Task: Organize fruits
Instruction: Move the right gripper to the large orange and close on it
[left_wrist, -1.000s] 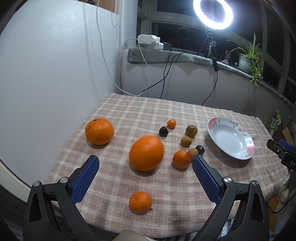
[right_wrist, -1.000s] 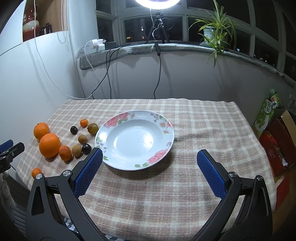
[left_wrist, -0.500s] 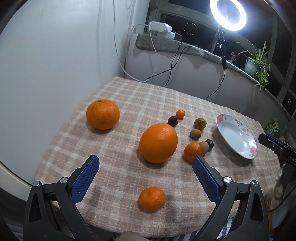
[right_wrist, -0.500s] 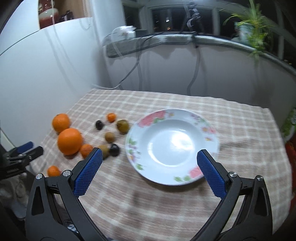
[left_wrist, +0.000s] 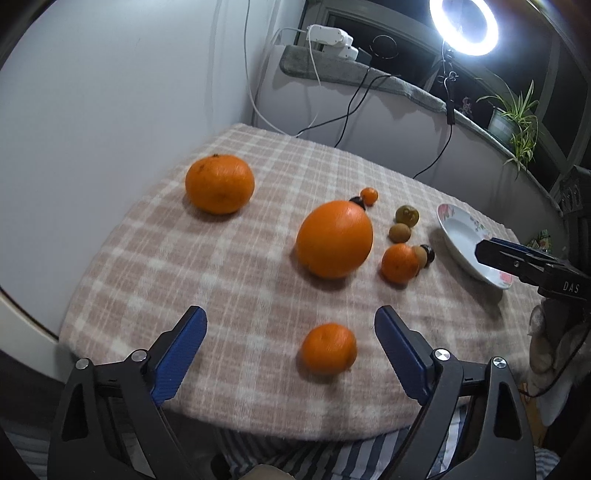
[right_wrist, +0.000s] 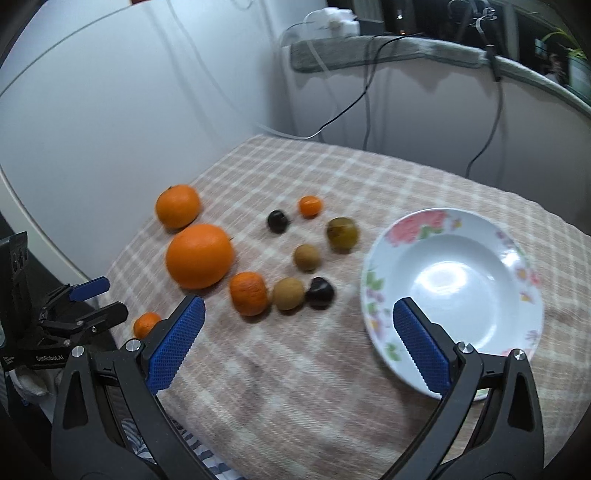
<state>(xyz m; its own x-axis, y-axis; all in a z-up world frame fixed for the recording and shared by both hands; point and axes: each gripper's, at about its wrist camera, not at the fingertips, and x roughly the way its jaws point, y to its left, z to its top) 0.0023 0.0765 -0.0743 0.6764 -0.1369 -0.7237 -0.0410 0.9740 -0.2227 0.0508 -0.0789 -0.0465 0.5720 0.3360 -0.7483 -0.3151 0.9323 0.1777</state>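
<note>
The right wrist view was blurred, so the small brown and dark fruits near the plate (right_wrist: 373, 266) could not be identified with certainty. In the left wrist view, the large orange (left_wrist: 334, 239) hid most of a dark fruit (left_wrist: 357, 201) behind it, and the right gripper (left_wrist: 532, 264) covered part of the plate's near rim; its fingertips were hard to make out there. The left gripper (left_wrist: 290, 350) was closing, its jaws wide apart with a small tangerine (left_wrist: 328, 349) lying between them on the tablecloth (left_wrist: 221, 280), untouched. The right gripper's jaws stood wide and released in its own view, one finger over the plate's near rim. Compared with a second earlier, the left gripper had drawn closer to the tangerine, and the right had swung from the plate toward the fruits.
</note>
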